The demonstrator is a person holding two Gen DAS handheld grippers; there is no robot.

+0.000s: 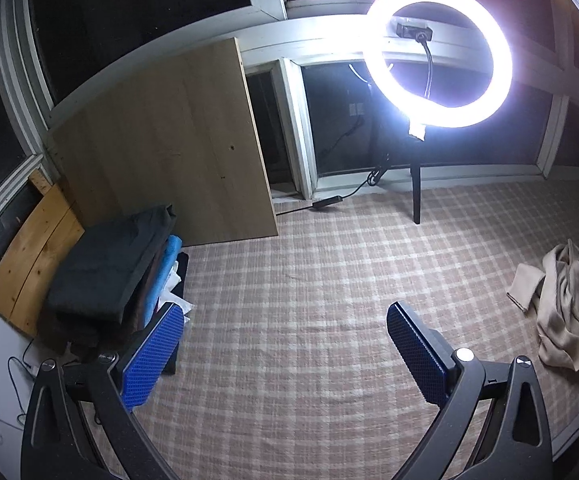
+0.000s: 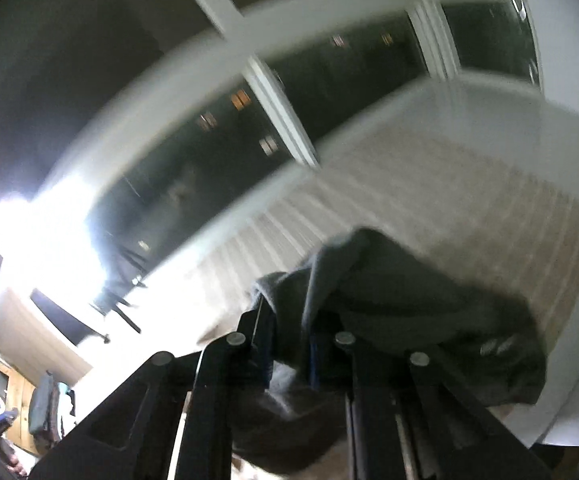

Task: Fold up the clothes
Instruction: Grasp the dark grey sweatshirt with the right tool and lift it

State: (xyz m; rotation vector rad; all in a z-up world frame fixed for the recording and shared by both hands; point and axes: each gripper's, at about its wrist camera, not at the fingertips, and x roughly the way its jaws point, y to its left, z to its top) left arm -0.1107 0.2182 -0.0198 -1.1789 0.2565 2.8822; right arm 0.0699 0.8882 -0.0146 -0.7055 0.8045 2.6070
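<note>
In the left wrist view my left gripper [image 1: 285,312] stands open above the checked carpet [image 1: 309,264], with nothing between its blue pads [image 1: 151,356]. A crumpled beige garment [image 1: 565,312] lies on the carpet to its right. A stack of folded clothes [image 1: 105,276], dark on top, sits at the left. The right wrist view is blurred and tilted. There my right gripper [image 2: 289,332] is shut on a dark grey garment [image 2: 389,300], which bunches over the fingers and hangs off to the right, above the carpet [image 2: 469,200].
A lit ring light [image 1: 439,54] on a black stand [image 1: 416,192] rises at the back, its cable trailing on the floor. A large wooden board [image 1: 169,148] leans on the window wall. Dark windows [image 2: 329,80] surround the room. The ring light's glare [image 2: 49,220] fills the left of the right wrist view.
</note>
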